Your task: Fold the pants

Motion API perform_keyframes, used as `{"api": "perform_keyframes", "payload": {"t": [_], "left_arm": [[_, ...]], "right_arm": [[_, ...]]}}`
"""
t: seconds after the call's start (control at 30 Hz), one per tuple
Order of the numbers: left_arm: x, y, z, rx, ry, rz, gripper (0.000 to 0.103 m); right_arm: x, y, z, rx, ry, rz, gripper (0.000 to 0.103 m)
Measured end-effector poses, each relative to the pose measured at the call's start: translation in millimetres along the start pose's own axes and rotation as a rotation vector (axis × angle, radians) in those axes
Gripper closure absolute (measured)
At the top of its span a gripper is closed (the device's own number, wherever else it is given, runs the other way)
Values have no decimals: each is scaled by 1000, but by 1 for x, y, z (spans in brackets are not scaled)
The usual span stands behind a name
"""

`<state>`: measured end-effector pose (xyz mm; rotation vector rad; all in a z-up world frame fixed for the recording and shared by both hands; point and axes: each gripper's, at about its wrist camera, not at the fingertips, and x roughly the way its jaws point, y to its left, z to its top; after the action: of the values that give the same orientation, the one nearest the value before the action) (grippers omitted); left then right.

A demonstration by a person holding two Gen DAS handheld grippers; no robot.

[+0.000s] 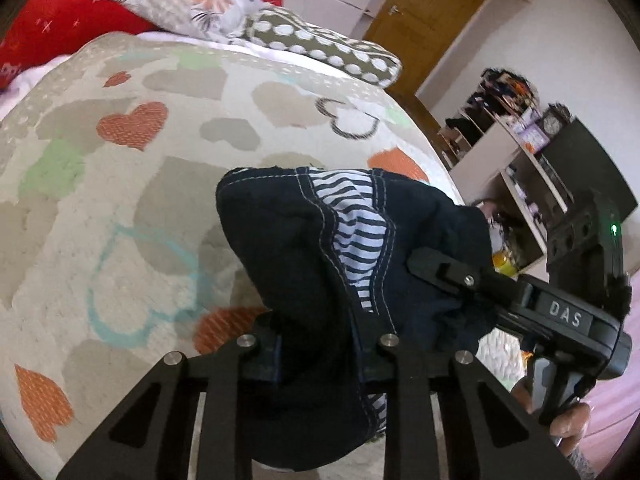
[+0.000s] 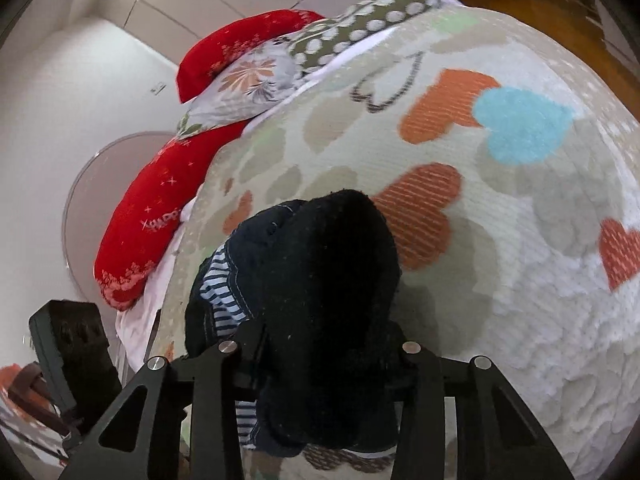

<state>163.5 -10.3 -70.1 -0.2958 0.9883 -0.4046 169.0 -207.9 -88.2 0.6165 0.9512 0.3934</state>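
The pants [image 1: 288,248] are dark navy with white stitching and a blue-and-white striped lining. They hang bunched above the heart-patterned bedspread [image 1: 120,200]. My left gripper [image 1: 320,360] is shut on the pants fabric, which drapes over its jaws. The right gripper shows in the left wrist view [image 1: 452,276], clamped on the same garment at the right. In the right wrist view my right gripper [image 2: 324,364] is shut on the pants [image 2: 320,272], which hide its fingertips. The left gripper's body [image 2: 72,344] shows at the lower left.
Red pillows [image 2: 160,216], a floral pillow [image 1: 188,0] and a polka-dot pillow [image 1: 320,48] lie at the bed's head. Shelves with clutter [image 1: 512,152] and a wooden door [image 1: 424,8] stand beyond the bed edge. The bedspread also fills the right wrist view [image 2: 500,240].
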Motion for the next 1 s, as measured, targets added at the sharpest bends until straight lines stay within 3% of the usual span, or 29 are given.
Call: {"api": "perform_keyframes", "payload": {"t": [0.33,0.6,0.7,0.77,0.87,1.0], "left_arm": [[16,42,56,-36,-31,65,79],[45,59,92,-32,-14,98,78],[59,70,98,-49,-1,147,64],[65,79,97,-78,8,145,58],[60,91,92,-128,7,108,51],[38,98,83,-171,-3,100,51]], "right_arm": [[55,41,48,-66,28,-41,60],[91,40,80,-55,37,-82,60],[106,35,88,-43,43,-94,59],[119,29,92,-47,54,-127,53],[128,17,92,-32,62,-170,34],[108,18,96,-38,22,-158,33]]}}
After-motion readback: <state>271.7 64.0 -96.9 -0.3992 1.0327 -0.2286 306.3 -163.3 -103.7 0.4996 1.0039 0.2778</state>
